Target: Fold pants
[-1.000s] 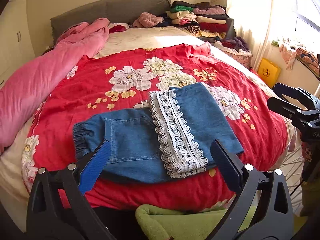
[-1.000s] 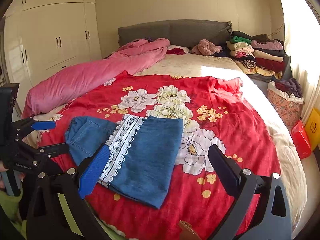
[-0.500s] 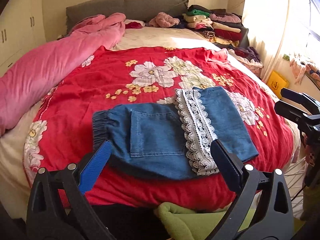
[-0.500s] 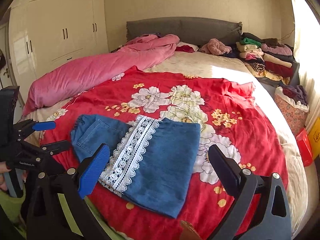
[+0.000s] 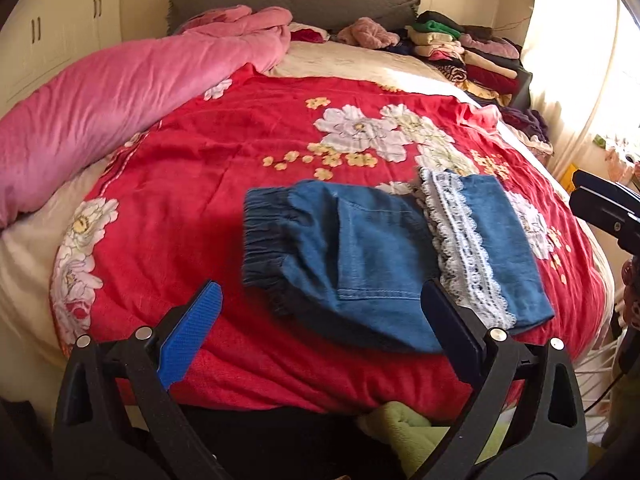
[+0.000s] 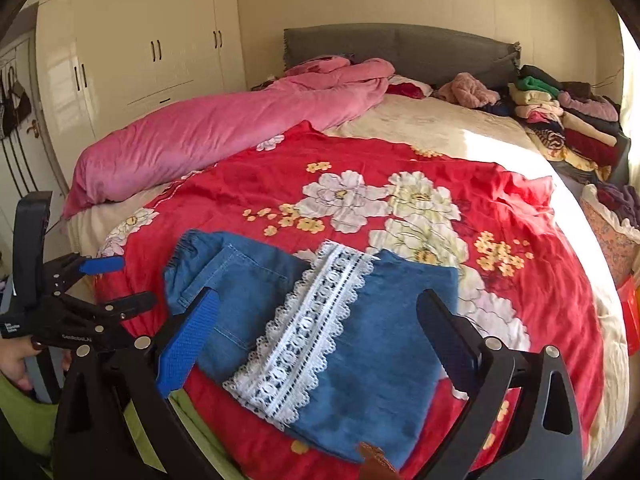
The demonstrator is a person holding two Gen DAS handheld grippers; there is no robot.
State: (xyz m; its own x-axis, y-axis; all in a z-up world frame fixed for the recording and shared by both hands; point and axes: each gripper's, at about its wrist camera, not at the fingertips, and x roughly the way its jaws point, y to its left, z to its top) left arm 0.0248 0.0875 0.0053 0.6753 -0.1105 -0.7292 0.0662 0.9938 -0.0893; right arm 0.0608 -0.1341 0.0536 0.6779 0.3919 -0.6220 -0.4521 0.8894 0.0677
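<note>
The pants lie flat on the red floral blanket, near the foot edge of the bed and toward its right corner. They are already doubled once: the leg section is folded back over the seat, so the white lace hem lies across the middle of the bundle. The elastic waistband forms the left end; the fold forms the right end. The long axis therefore runs left to right, roughly parallel to the foot edge.

The left tool hovers above the foot edge with its jaws spread wide and nothing between them. The waistband end lies just ahead of it, between the blue pad and the black pad in its view. The right tool is likewise spread and empty, positioned over the lace and the folded end. Neither tool touches the fabric.

Judgement: one fold is done and a second, closing fold remains. Each tool is nearer to its own end of the long axis, left to waistband, right to fold. A further fold would carry one end over the other along that axis.

Outward from the pants: a pink duvet lies along the left side of the bed, and a stack of folded clothes sits at the head-right corner.
</note>
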